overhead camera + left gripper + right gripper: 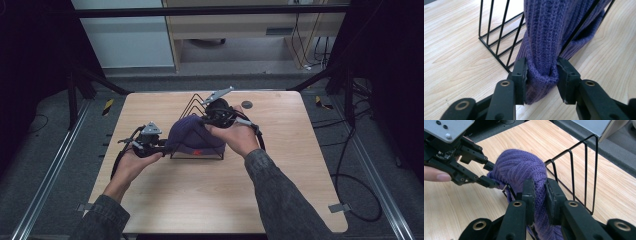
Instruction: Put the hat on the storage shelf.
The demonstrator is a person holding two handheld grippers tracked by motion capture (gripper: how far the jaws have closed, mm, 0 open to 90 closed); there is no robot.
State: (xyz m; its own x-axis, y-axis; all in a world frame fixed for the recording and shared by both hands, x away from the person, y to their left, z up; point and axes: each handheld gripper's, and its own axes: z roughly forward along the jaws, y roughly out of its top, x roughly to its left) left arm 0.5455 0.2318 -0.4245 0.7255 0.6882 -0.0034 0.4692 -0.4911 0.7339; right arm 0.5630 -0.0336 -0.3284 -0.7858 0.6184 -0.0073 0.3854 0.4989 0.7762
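Black jaws of the left gripper [541, 75] sit closest to its camera, clamped on a bunched fold of the purple knit hat [554, 32]. Beside that fold, the thin rods of the black wire rack [496, 32] stand upright on the wooden table [456, 57], and the hat hangs over them.

Right gripper [539, 192] jaws are likewise pressed together on a ridge of the hat's ribbed knit, with fabric squeezed between the pads. From the right gripper view, the left gripper appears farther off at the upper left, its jaws gripping the hat's edge.

From the high view, the hat [192, 134] drapes over the rack [196, 102] near the centre of the table [280, 190]. The left hand [131, 162] holds its gripper [162, 146] at the hat's left side; the right hand [240, 137] holds its gripper [206, 120] at the hat's upper right. A small dark round disc [246, 104] lies on the tabletop behind the right gripper, apart from the rack.
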